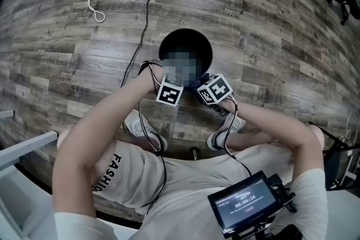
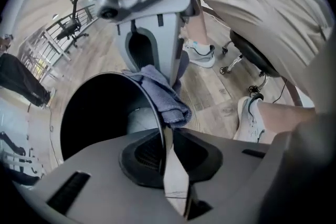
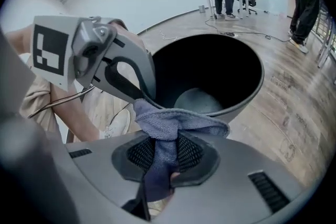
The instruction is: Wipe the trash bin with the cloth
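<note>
Wiping at the rim looks like the step in hand. The trash bin (image 1: 198,41) stands upright on the wooden floor (image 1: 270,53) between the seated person's feet, its black mouth open to the head view. The left tool (image 2: 166,140) has its jaws closed down onto the near edge of the bin, the thin wall running straight in between them, so it seems to be steadying the bin. The right tool (image 3: 163,149) is clamped on the blue-grey cloth (image 3: 176,122), which bunches out of its jaws and lies folded over the rim just beside the left tool. The two tools sit almost touching at the same part of the rim. The next move, as I judge it, calls for dragging the cloth along the rim or down the wall while the left tool holds firm; the cloth must stay pressed to the plastic and clear of the left jaws.
</note>
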Demonstrator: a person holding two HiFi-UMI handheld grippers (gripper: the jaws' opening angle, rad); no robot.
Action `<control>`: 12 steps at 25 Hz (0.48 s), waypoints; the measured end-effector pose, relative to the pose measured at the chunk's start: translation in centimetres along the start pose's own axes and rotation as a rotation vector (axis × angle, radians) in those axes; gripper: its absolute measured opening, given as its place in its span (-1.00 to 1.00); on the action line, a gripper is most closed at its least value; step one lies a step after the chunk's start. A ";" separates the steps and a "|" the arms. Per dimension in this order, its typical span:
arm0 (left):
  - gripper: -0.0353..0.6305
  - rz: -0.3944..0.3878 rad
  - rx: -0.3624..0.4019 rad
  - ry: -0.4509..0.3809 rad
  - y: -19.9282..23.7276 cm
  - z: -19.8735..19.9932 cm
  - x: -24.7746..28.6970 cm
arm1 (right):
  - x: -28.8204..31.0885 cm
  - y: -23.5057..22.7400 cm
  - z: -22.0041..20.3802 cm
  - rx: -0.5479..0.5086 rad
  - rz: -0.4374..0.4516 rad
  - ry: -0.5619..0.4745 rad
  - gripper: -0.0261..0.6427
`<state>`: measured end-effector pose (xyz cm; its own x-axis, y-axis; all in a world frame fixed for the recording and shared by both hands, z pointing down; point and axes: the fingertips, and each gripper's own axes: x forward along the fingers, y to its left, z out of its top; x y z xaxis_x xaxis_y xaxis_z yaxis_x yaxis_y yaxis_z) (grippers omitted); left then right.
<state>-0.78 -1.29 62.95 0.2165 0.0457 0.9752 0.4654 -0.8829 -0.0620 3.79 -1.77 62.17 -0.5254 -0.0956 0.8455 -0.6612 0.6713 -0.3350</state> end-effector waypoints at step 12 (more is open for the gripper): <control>-0.82 -0.066 -0.014 -0.031 0.4 0.2 -0.2 | 10.7 -6.6 -5.8 0.041 -0.153 0.057 -0.69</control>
<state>-0.45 -1.56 62.69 0.2126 0.1186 0.9699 0.4676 -0.8839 0.0056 5.65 -2.93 75.88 -0.3862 -0.1517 0.9098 -0.7532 0.6213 -0.2161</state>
